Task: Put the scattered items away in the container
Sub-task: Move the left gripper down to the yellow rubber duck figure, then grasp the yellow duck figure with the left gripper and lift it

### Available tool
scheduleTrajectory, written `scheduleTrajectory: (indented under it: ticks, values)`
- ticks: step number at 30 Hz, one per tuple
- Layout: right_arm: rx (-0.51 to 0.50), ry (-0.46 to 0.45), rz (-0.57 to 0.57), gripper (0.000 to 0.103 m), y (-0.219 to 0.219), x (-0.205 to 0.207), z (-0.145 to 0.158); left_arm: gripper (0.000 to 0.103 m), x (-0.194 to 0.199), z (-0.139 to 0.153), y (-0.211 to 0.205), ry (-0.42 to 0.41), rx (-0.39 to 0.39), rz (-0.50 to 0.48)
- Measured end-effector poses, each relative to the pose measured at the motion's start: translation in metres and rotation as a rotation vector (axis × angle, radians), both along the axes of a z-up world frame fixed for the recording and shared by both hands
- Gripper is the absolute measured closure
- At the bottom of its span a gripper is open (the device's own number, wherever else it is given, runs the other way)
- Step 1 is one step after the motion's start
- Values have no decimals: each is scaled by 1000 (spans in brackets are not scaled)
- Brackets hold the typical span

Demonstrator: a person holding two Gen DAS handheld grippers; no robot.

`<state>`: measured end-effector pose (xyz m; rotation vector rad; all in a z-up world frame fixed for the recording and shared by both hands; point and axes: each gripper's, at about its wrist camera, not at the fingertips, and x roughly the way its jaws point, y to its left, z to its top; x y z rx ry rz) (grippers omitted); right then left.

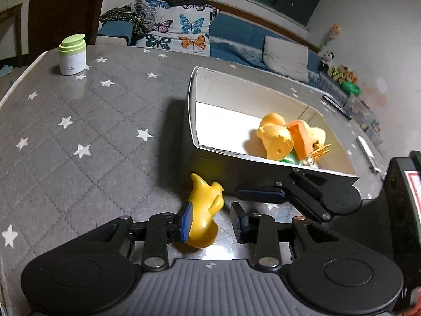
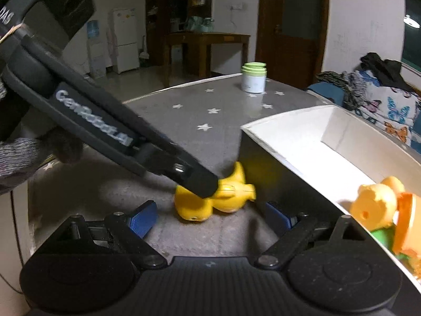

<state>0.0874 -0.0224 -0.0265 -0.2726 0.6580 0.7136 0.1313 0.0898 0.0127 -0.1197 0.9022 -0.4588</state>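
Here my left tongs (image 1: 211, 222) sit low over the grey, star-printed worktop (image 1: 79, 121), spread apart around a yellow rubber duck (image 1: 204, 210). The duck lies tipped on its side on the worktop, just outside the near wall of the white box (image 1: 193, 110). My left blue pad (image 1: 186, 222) touches the duck's flank; the other pad stands clear of it, so nothing is clamped.

From the right wrist camera I see the same duck (image 2: 210, 202) lying ahead of my right tongs (image 2: 210, 217), whose blue pads are wide apart with the duck beyond their tips, not between them. The left tool's black finger (image 2: 202, 181) comes in from the upper left and rests against the top of the duck. The box (image 2: 289, 129) stands just to the right of the duck, its dark outer wall close beside it; whether they touch I cannot tell.

Inside the box, toward its far right corner, lie a paler orange-yellow duck (image 1: 276, 137) and an orange block (image 1: 300, 137), with something green (image 1: 289, 160) under them that I cannot make out.

Well apart, near the far edge of the worktop, a white jar with a green lid (image 1: 72, 55) stands upright. Beyond it is a blue sofa (image 1: 236, 36) with a butterfly-print cover (image 1: 179, 29).
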Motion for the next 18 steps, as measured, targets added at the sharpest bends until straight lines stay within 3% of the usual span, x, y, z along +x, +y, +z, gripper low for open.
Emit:
scheduleTrajectory:
  ticks: [9, 18]
  values:
    - [-5, 20, -2, 20, 7, 7, -12, 68, 11, -6, -1, 11, 45, -26]
    - [-5, 28, 3, 31, 15, 12, -18, 68, 19, -20, 7, 86, 2, -17]
